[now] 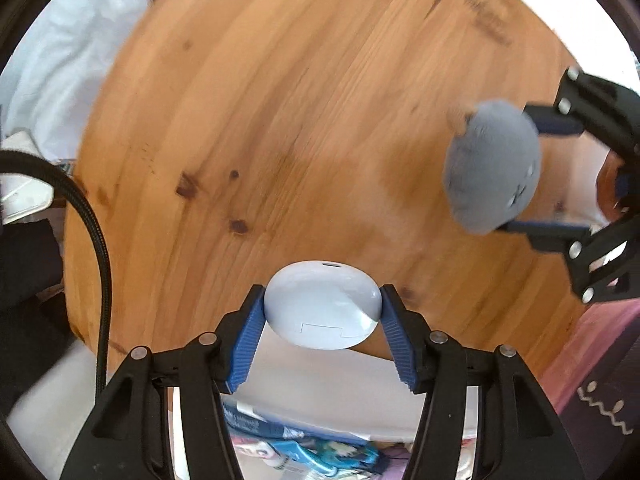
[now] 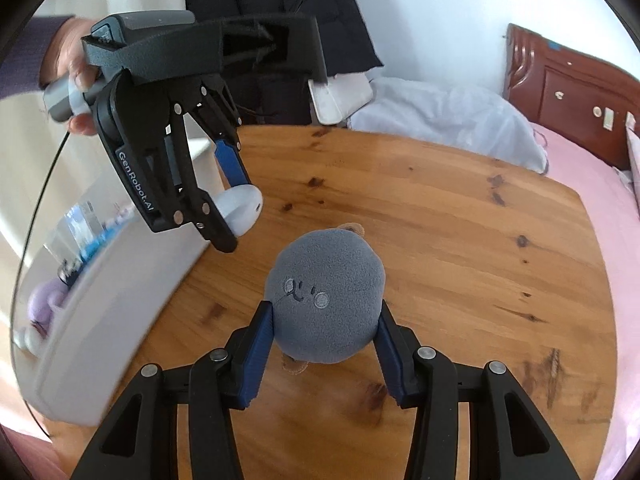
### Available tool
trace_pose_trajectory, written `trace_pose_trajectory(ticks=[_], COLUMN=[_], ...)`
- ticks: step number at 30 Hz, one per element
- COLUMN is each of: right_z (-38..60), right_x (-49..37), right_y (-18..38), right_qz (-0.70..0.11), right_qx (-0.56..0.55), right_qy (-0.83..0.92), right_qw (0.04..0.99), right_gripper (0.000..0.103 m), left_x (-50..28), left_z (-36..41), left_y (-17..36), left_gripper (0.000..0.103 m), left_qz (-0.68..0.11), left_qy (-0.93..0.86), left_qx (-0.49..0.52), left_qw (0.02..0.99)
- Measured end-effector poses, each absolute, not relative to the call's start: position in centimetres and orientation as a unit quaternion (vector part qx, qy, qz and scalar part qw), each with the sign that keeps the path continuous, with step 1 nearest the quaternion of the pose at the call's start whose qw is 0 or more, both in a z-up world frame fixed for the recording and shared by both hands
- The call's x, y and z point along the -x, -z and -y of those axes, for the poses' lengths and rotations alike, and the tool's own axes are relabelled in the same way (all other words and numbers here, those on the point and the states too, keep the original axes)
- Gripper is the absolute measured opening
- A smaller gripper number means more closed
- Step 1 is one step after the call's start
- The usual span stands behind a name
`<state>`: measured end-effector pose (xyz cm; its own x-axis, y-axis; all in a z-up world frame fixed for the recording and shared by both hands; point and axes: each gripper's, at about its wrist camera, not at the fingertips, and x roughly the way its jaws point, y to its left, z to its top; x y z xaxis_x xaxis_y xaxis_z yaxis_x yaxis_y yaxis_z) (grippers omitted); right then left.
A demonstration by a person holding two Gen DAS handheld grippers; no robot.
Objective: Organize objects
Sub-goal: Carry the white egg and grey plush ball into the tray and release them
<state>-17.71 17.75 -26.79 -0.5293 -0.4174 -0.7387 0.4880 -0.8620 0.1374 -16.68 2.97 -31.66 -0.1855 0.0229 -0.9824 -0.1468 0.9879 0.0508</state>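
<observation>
A white oval earbud case hangs above the near edge of the wooden table, and my left gripper is shut on it, a blue pad pressing each end. In the right wrist view that left gripper points steeply down at the upper left, held by a person's hand, with the case between its fingers. My right gripper is shut on a round grey plush toy with a stitched face, lifted a little off the table. In the left wrist view the toy and the right gripper are at the right.
A white storage box with colourful packets and a purple toy inside stands off the table's left edge, below the left gripper. A black cable runs at the left. Behind the table are a white bundle and a pink bed.
</observation>
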Motion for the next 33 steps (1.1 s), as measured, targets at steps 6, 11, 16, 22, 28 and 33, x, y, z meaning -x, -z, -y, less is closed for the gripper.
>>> trace_pose_trajectory(ticks=[6,11,16,22,28,33], right_z=[-17.1,-15.4,-12.8,-8.2,-3.7,-0.9], right_x=[14.6,11.7,8.8,6.5,5.1,4.4], right_y=[22.4,17.6,13.5,9.2,8.0,8.2], right_qz=[-0.019,-0.011,-0.016,-0.023,-0.057,-0.072], right_qx=[-0.390,-0.360,-0.330,-0.301,-0.307,-0.331], right_qy=[0.885,0.896,0.906,0.912,0.909,0.903], right_qw=[0.252,0.258,0.264,0.277,0.274,0.264], right_gripper=[0.049,0.049,0.049,0.049,0.049,0.049], left_x=[18.4,22.1,24.5,30.4,36.4,39.8], left_z=[1.6,-3.7,-5.0,-4.9,-5.0,-6.0], left_y=[25.5,20.1,15.6,13.0,12.8,15.2], left_gripper=[0.061,0.061,0.061,0.061,0.061,0.061], left_qz=[-0.730,-0.691,-0.647,-0.568,-0.476,-0.435], left_qy=[-0.092,-0.136,-0.197,-0.282,-0.362,-0.388], left_qx=[0.023,0.039,0.076,0.144,0.231,0.290], left_qw=[0.677,0.709,0.733,0.760,0.767,0.759])
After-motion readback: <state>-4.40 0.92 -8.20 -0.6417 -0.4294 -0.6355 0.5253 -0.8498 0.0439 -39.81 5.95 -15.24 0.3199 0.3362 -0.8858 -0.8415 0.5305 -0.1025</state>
